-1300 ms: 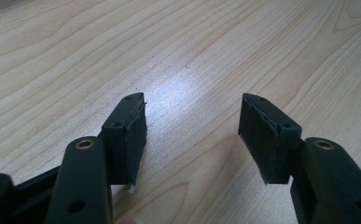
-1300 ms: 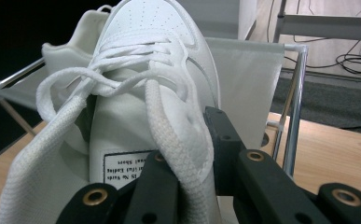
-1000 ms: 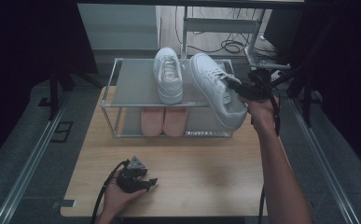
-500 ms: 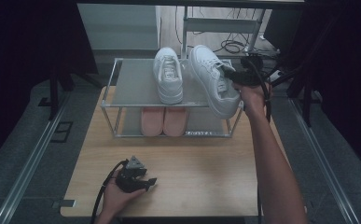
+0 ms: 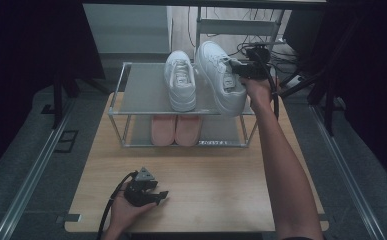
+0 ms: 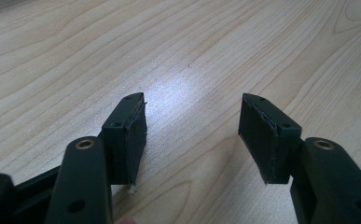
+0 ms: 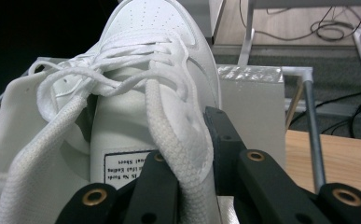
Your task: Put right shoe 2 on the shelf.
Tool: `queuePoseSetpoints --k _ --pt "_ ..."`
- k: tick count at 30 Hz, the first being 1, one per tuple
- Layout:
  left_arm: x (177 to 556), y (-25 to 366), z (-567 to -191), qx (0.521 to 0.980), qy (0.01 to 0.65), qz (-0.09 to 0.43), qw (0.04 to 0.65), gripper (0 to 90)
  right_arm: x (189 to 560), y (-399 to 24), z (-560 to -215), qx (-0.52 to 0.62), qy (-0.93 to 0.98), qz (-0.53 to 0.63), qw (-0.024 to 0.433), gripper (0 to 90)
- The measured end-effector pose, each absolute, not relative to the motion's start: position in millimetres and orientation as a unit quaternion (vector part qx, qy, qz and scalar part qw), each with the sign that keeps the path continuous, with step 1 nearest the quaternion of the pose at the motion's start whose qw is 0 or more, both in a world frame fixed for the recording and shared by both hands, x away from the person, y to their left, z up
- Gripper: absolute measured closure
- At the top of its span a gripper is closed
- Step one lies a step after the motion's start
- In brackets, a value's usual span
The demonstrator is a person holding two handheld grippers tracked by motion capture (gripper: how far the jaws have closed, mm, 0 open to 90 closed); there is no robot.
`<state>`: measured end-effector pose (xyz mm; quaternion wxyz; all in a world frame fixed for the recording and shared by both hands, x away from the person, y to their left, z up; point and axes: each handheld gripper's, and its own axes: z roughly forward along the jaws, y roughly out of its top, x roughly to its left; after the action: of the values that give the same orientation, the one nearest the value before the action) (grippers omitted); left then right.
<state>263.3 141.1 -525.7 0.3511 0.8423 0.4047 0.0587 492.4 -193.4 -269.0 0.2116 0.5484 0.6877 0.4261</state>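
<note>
Wooden surface (image 5: pixel 221 175) carries a metal rack (image 5: pixel 131 95); right tool (image 5: pixel 238 70) grips a white sneaker (image 5: pixel 221 75) above it; left tool (image 5: pixel 158 196) rests released near

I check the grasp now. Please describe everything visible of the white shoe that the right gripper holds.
The white shoe is a lace-up sneaker of smooth, leather-like material, with a perforated toe and a printed label inside. The right gripper clamps its collar between the fingers. It sits tilted at the top shelf, beside its mate.
</note>
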Motion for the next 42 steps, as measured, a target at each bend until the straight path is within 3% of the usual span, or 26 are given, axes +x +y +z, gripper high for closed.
queuePoseSetpoints --k 26,31,37,42 --pt "262.4 139.8 -525.9 0.844 0.400 0.061 0.351 42.1 562.2 -149.4 -291.1 0.606 0.676 0.362 0.209 80.4" --pt "261.8 138.1 -525.9 0.846 0.398 0.061 0.351 42.1 562.2 -148.4 -299.2 0.602 0.685 0.358 0.203 75.8" --pt "261.3 134.8 -527.0 0.848 0.395 0.059 0.348 42.1 554.4 -156.7 -298.6 0.595 0.680 0.389 0.180 58.7" --pt "260.5 133.4 -526.4 0.849 0.394 0.060 0.348 42.1 537.8 -166.1 -284.9 0.568 0.687 0.409 0.196 55.6"
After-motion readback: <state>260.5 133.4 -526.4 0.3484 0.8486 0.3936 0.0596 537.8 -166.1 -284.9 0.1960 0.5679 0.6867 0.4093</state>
